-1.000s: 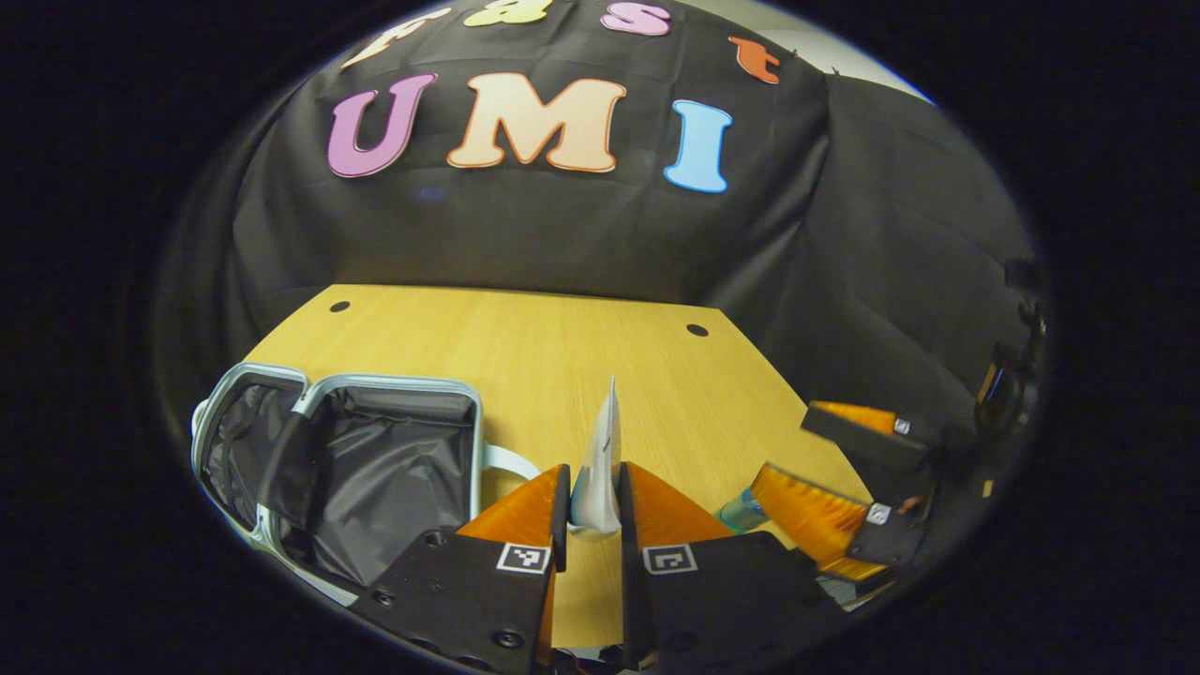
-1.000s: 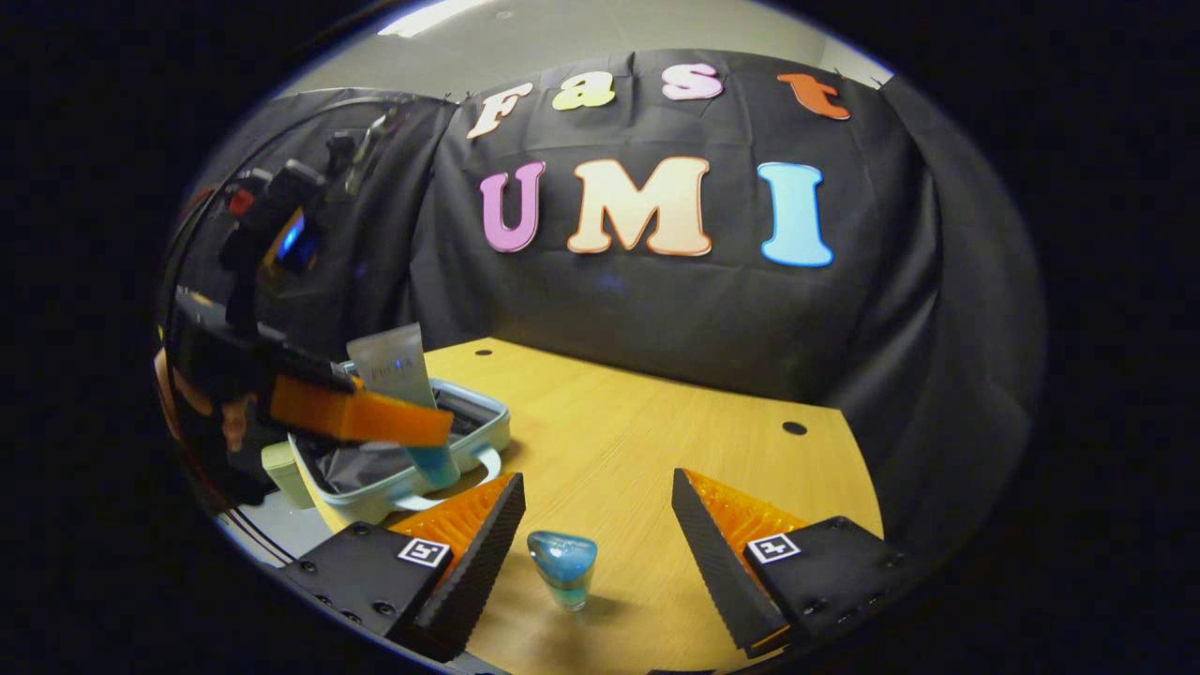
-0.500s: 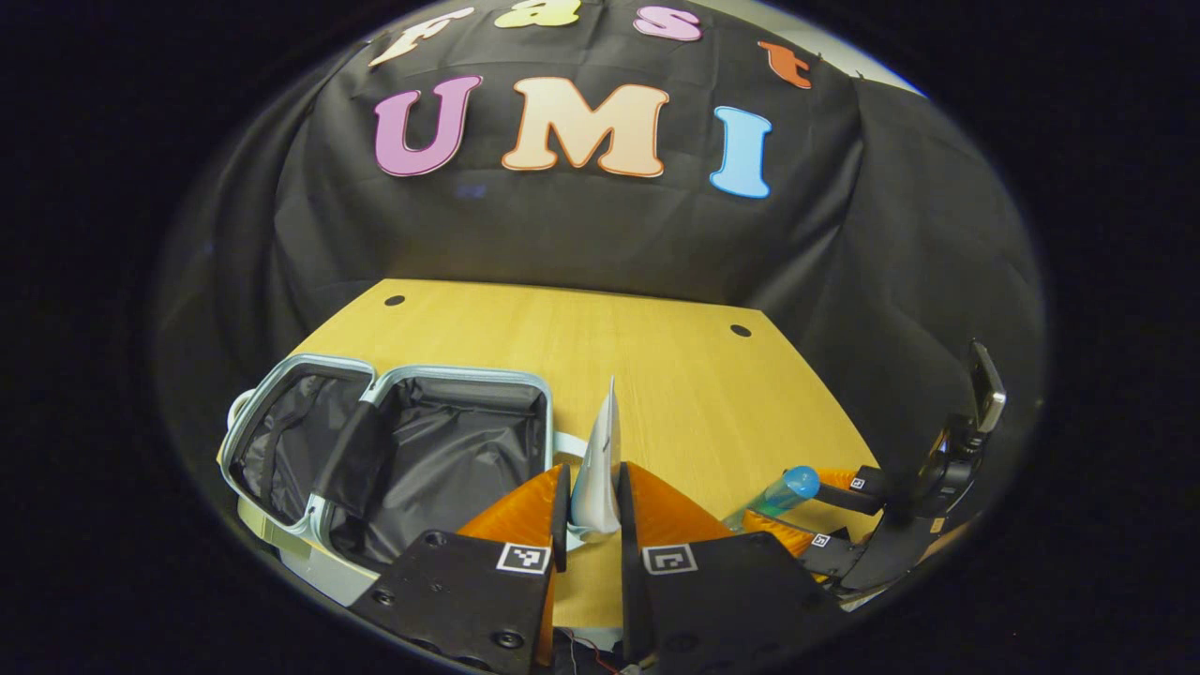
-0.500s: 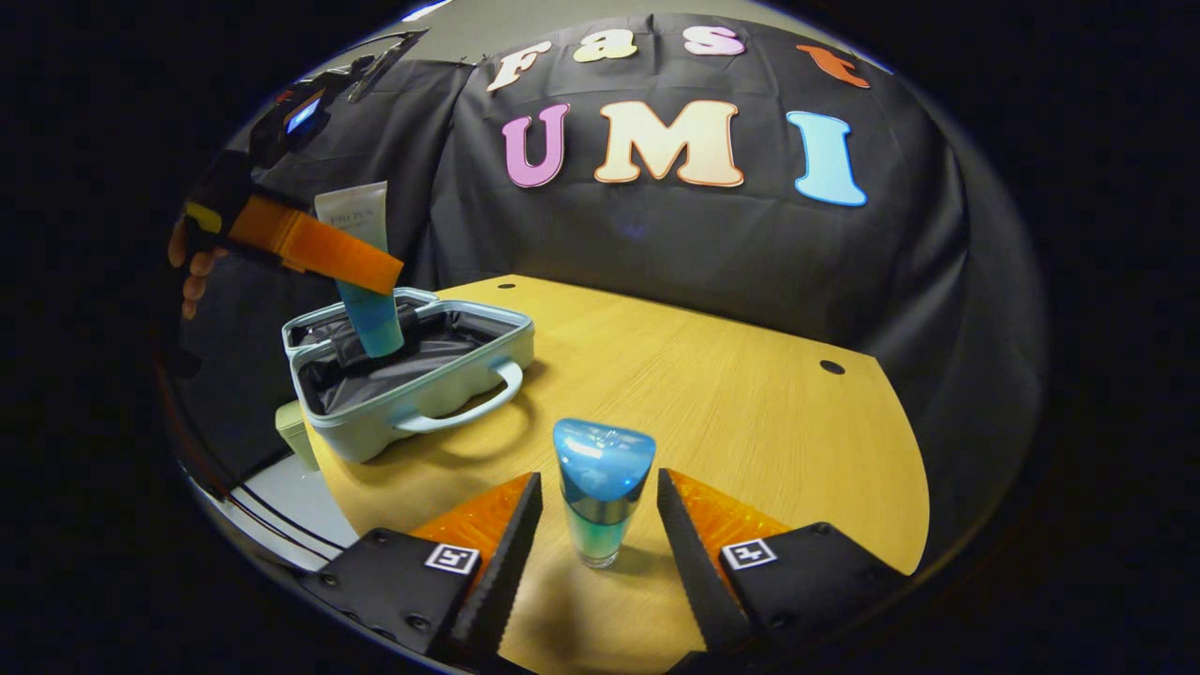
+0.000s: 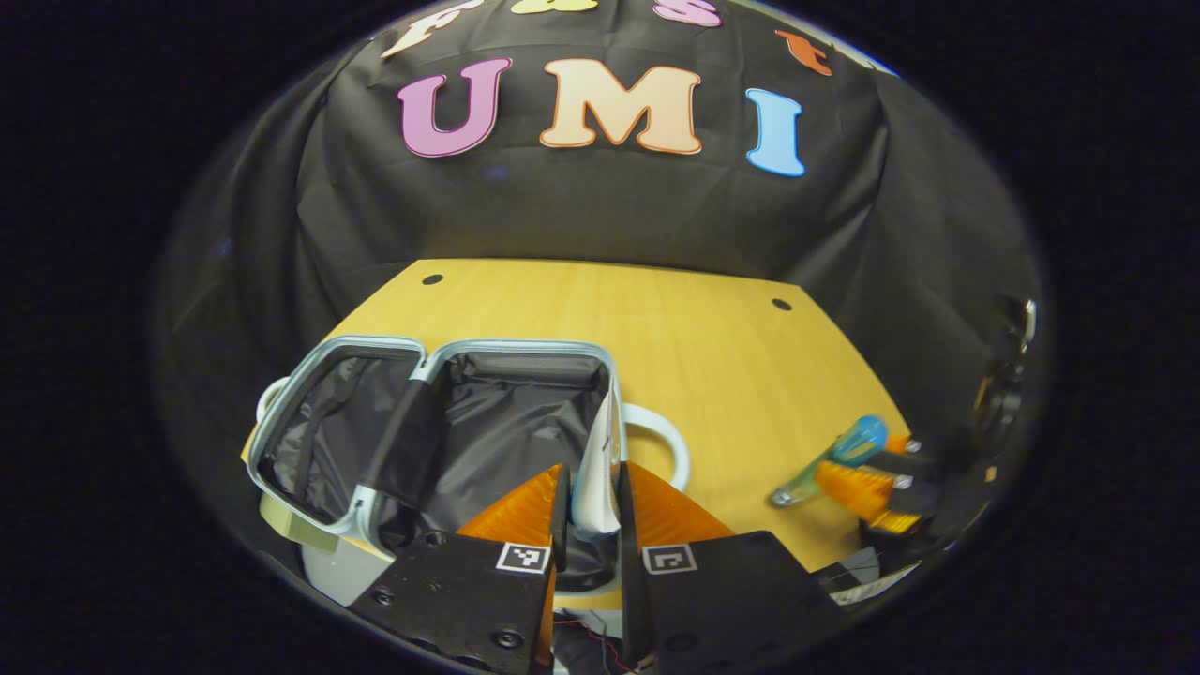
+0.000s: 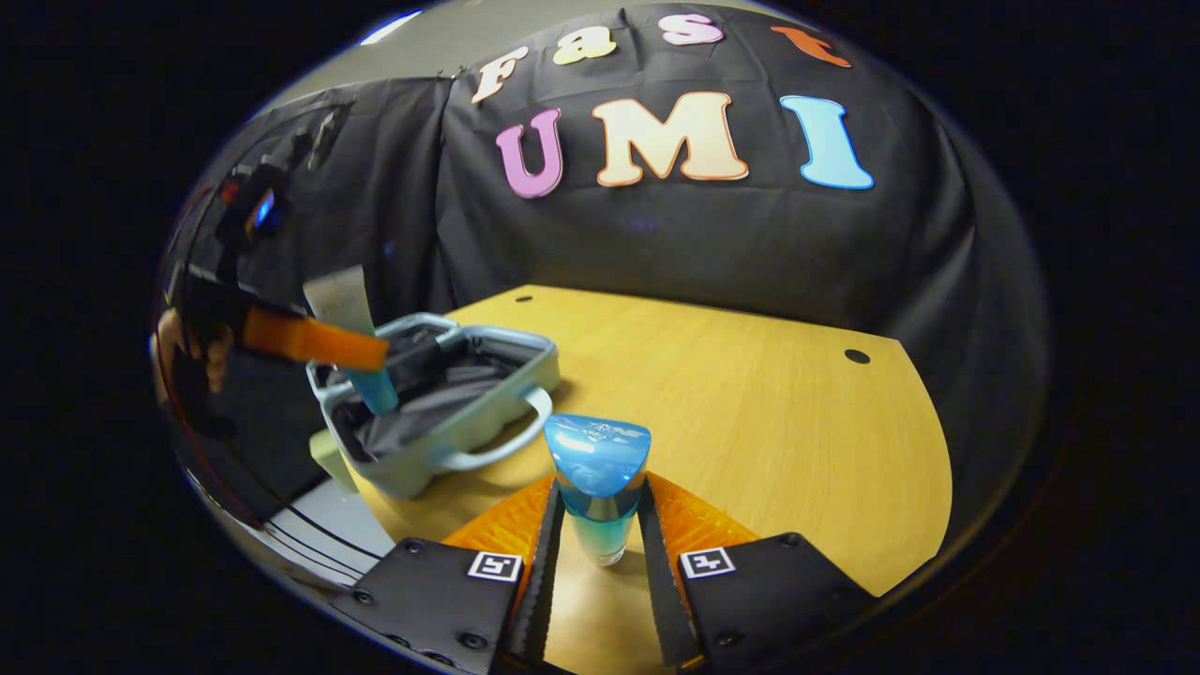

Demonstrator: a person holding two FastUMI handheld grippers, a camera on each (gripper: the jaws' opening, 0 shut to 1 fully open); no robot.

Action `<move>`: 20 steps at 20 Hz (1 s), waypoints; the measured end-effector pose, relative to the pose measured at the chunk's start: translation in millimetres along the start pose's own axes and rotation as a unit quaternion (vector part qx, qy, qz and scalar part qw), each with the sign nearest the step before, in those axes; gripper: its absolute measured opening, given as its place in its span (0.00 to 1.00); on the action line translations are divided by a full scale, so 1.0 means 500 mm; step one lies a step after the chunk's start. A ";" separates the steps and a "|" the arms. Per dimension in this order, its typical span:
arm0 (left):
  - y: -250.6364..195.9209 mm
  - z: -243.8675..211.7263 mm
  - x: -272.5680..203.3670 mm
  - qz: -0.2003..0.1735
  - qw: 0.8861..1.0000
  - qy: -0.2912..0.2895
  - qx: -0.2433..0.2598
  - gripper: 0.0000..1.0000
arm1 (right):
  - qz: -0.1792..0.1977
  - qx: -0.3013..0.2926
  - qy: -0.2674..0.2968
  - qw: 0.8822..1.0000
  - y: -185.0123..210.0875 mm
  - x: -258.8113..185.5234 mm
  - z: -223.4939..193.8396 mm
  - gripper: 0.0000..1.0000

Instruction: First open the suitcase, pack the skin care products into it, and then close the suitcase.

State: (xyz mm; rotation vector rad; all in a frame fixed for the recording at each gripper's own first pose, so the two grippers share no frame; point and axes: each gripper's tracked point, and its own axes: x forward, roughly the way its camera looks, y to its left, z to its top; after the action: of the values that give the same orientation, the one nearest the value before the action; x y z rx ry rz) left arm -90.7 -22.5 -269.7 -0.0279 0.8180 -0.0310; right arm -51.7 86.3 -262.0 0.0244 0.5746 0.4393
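In the left gripper view, the suitcase [image 5: 441, 422] is lying open at the lower left of the frame, on the bench [image 5: 656, 337], and its dark lining is showing. At the bottom centre, the left tongs [image 5: 592, 506] are closed on a pale tube [image 5: 596, 469] and are holding it upright, just over the right edge of the case. At the lower right of the same frame, the right tongs [image 5: 867, 473] are gripping a blue bottle [image 5: 834, 455].

In the right gripper view, the left tongs [image 6: 314, 339] are at the left, holding the tube [image 6: 349, 342] with its blue cap down, over the open case [image 6: 441, 403]. At the bottom centre, the right tongs [image 6: 600, 525] are pressing both sides of the blue-capped bottle [image 6: 597, 483], which is standing on the bench [image 6: 750, 403].

The packing step seems in hand. Next, the tube probably needs lowering into the lining and releasing, and then the bottle needs lifting and carrying to the case.
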 end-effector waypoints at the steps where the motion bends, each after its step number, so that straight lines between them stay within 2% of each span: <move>1: 0.017 -0.005 0.004 0.000 1.000 0.008 0.003 0.22 | 0.000 0.000 -0.007 1.000 0.016 -0.001 0.026 0.45; 2: 0.035 -0.013 0.008 0.002 1.000 0.021 0.001 0.21 | 0.003 0.004 -0.014 1.000 0.034 0.001 0.052 0.48; 8: 0.134 -0.090 0.041 0.002 0.993 0.114 -0.003 0.22 | 0.055 0.055 -0.007 0.997 0.187 0.038 0.133 0.47; 13: 0.175 -0.150 0.086 -0.013 0.986 0.164 -0.019 0.22 | 0.091 0.069 0.033 0.993 0.290 0.069 0.129 0.47; 17: 0.188 -0.169 0.117 -0.030 0.983 0.177 -0.038 0.22 | 0.098 0.068 0.061 0.991 0.333 0.092 0.121 0.44; 19: 0.189 -0.151 0.135 -0.040 0.986 0.155 -0.042 0.27 | 0.096 0.073 0.070 0.990 0.341 0.105 0.117 0.46; 20: 0.193 -0.149 0.139 -0.040 0.987 0.152 -0.043 0.24 | 0.095 0.075 0.073 0.990 0.345 0.112 0.117 0.46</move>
State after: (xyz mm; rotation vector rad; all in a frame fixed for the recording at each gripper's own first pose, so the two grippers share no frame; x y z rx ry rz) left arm -95.8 70.6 -374.8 -0.1395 1.1231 -0.0779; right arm -46.9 271.3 -217.3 0.1935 0.7521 0.5845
